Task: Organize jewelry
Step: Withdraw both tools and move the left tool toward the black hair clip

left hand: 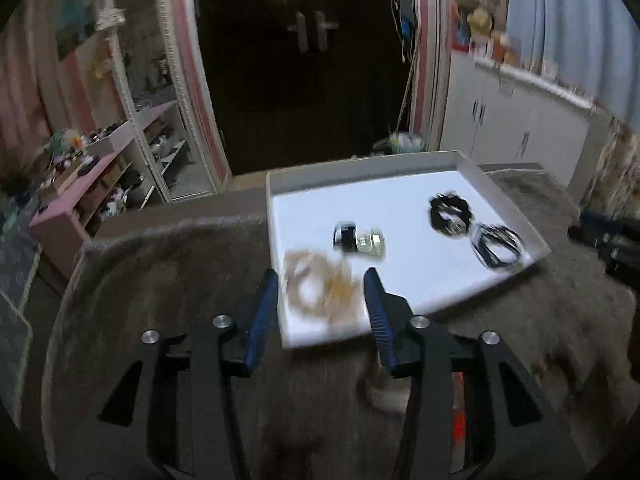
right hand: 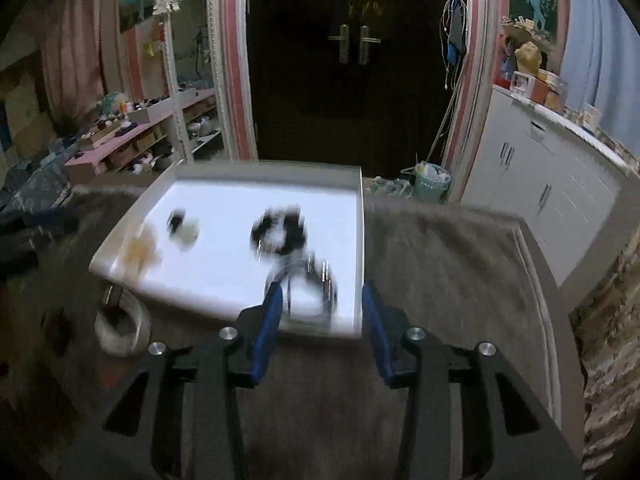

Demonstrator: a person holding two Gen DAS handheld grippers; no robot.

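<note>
Jewelry in white tray [left hand: 400,200], on grey fur cover [left hand: 180,264].

- Tan chain [left hand: 316,288]: near left corner of tray, heaped; blurred. Seen from right wrist at far left of tray [right hand: 140,252].
- Black ring box [left hand: 345,236]: mid-tray, touching pale clear piece [left hand: 371,243] on its right. Type of the pale piece not discernible.
- Black bracelet [left hand: 450,214]: right half of tray, ring-shaped, lying flat.
- Dark cord bundle [left hand: 498,246]: just beside bracelet, at near right edge of tray; in right wrist view [right hand: 312,284] blurred, directly ahead of fingers.

Grippers:
- Left gripper [left hand: 322,286]: jaws apart, holding nothing; above near left corner of tray, tan chain showing between blue fingers [left hand: 264,312]. Contact with chain not determinable.
- Right gripper [right hand: 320,300]: jaws apart, holding nothing; over near right corner of tray, tray edge [right hand: 360,240] running between fingers.

Surroundings:
- White coil [right hand: 124,328] on cover, just outside near edge of tray.
- Dark double door [right hand: 352,48] beyond table.
- Pink shelf [right hand: 132,132] at left, loaded with small items.
- White cabinet [right hand: 540,176] at right.
- Green bucket [right hand: 432,184] on floor by door frame.
</note>
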